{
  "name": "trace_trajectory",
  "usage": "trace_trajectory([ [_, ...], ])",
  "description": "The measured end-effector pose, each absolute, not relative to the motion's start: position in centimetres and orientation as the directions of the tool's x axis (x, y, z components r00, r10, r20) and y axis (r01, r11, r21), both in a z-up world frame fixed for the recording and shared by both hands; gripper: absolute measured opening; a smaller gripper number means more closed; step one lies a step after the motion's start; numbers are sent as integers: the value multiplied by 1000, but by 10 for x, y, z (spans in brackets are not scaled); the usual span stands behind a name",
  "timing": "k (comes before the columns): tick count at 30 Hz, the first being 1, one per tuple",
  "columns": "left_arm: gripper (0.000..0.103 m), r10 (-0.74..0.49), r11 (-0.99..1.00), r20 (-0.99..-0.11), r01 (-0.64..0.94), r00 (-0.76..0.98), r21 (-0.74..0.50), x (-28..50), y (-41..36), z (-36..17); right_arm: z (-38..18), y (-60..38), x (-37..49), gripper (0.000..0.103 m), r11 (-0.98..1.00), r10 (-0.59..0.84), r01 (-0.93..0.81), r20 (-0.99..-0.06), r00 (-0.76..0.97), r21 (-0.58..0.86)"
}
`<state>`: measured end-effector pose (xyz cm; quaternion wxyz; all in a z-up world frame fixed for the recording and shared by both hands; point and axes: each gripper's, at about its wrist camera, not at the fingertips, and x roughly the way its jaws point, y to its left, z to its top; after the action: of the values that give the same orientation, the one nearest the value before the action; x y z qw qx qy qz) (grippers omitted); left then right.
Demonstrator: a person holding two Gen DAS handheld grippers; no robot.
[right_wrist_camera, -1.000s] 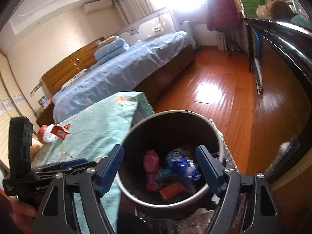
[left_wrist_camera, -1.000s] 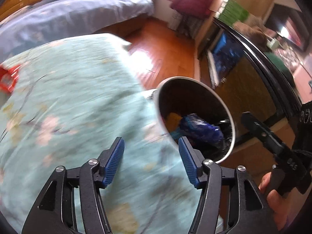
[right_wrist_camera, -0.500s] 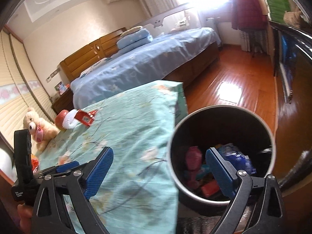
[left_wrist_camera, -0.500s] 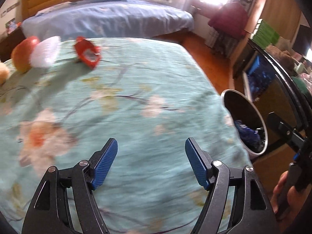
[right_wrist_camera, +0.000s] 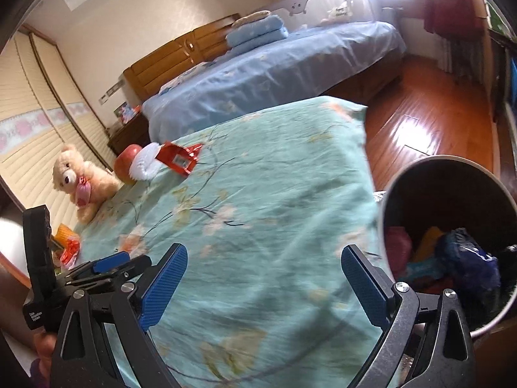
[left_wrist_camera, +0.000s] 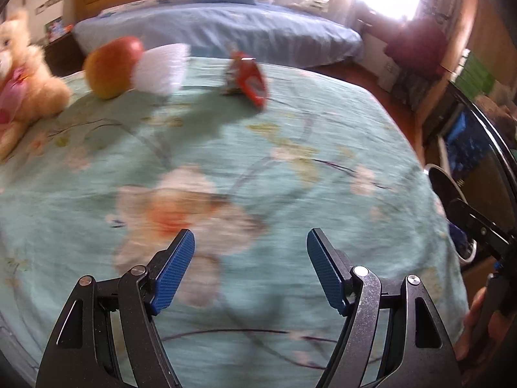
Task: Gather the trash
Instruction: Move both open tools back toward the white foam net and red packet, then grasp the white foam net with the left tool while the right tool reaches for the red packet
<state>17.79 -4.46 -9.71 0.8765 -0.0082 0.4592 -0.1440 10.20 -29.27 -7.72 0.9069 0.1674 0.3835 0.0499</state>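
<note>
— Two grippers, what state?
— The left gripper (left_wrist_camera: 250, 270) has just been opening, the right gripper (right_wrist_camera: 263, 286) too — both spread, nothing between the jaws.
— Any writing?
— Too blurred to read.
— The trash?
— A red wrapper (right_wrist_camera: 178, 160) lies on the teal floral bedspread (right_wrist_camera: 274, 194) beside a white foam net (right_wrist_camera: 145, 161), long axis toward the blue bed (right_wrist_camera: 274, 71). More wrappers sit inside the bin (right_wrist_camera: 416, 174).

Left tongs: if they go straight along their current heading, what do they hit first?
Most likely the teal floral bedspread. The open, empty left tongs aim down at bare fabric. The red wrapper lies farther up the bed, though blur makes depth uncertain.
</note>
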Motion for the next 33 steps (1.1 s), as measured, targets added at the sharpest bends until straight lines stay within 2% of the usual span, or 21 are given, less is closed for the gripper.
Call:
trace_trajectory([
  [9, 78, -178, 981, -805, 166, 566, -101, 198, -9, -98, -85, -256, 133, 97, 943, 258, -18, -697, 669, 331],
  [33, 78, -199, 979, -781, 159, 593, -128, 313, 26, -87, -90, -208, 237, 97, 913, 375, -128, -674, 636, 388],
])
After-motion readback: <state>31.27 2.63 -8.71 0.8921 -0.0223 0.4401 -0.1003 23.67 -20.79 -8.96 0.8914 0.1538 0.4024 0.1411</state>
